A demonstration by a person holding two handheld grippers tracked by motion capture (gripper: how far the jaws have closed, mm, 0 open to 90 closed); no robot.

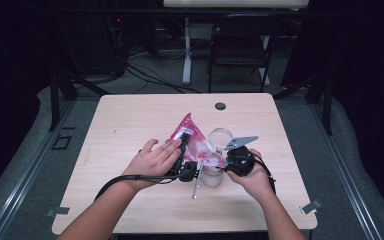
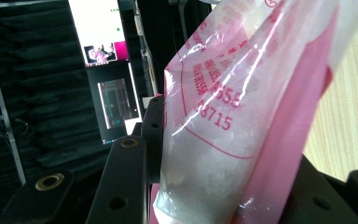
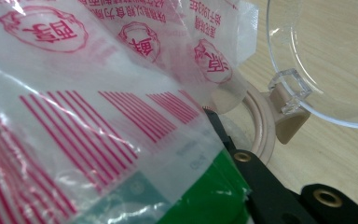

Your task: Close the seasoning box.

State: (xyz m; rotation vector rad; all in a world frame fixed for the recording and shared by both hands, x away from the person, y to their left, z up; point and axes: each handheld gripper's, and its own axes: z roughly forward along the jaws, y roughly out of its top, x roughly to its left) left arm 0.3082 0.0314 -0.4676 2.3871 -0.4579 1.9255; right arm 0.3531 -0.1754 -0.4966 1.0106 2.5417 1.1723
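Left tool [image 1: 182,142] grasps the bag [image 1: 192,142]. Right tool [image 1: 225,159] is clenched on the bag's edge above the jar [image 1: 214,175], near the surface's [image 1: 130,120] centre.

Recording lab, black curtains [image 1: 10,60], floor cables [image 1: 150,75], lit monitor [image 2: 105,70], folding chair [image 1: 240,45], wooden table [image 1: 130,120]
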